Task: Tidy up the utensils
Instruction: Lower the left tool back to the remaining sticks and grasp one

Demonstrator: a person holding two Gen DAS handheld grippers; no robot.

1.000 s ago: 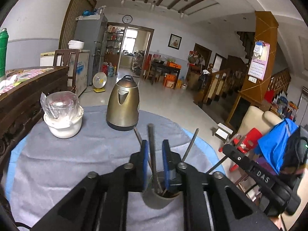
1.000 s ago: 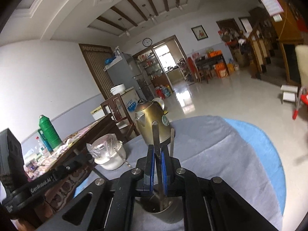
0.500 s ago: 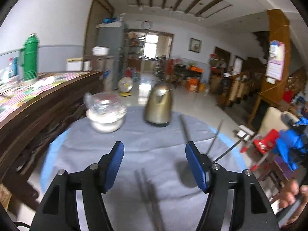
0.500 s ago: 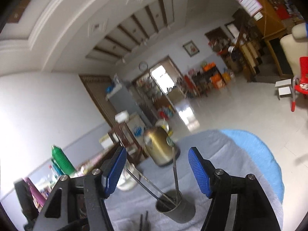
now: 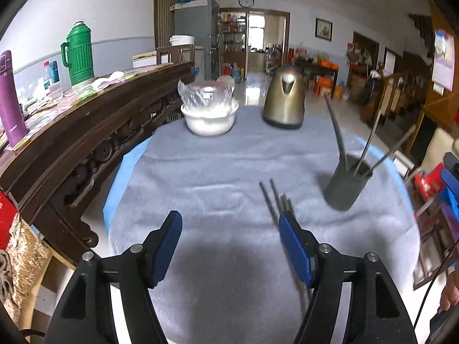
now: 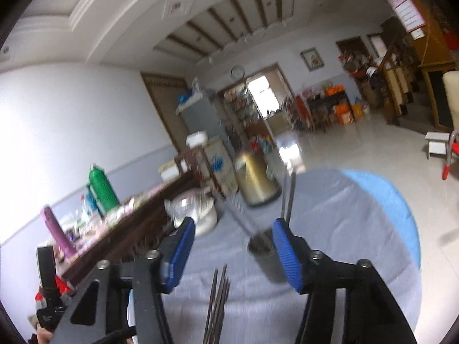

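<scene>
A round table [image 5: 218, 172] under a grey cloth fills a large living room. On it, at about 2 o'clock in the left wrist view, a dark cup [image 5: 348, 185] holds several upright utensils [image 5: 338, 140]. More utensils [image 5: 275, 197] lie flat at the centre, beside the left gripper [image 5: 231, 246], whose jaws are spread apart and empty. The right gripper [image 6: 233, 253] is likewise apart, empty, above the flat utensils. A brass kettle [image 5: 284, 101] and white bowl [image 5: 210, 114] stand at 12 o'clock.

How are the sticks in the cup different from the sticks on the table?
The utensils in the cup stand leaning and fanned apart, inside the dark cup. The utensils on the cloth lie flat, bunched side by side, outside it. Both sets are thin, grey and metallic-looking.
</scene>
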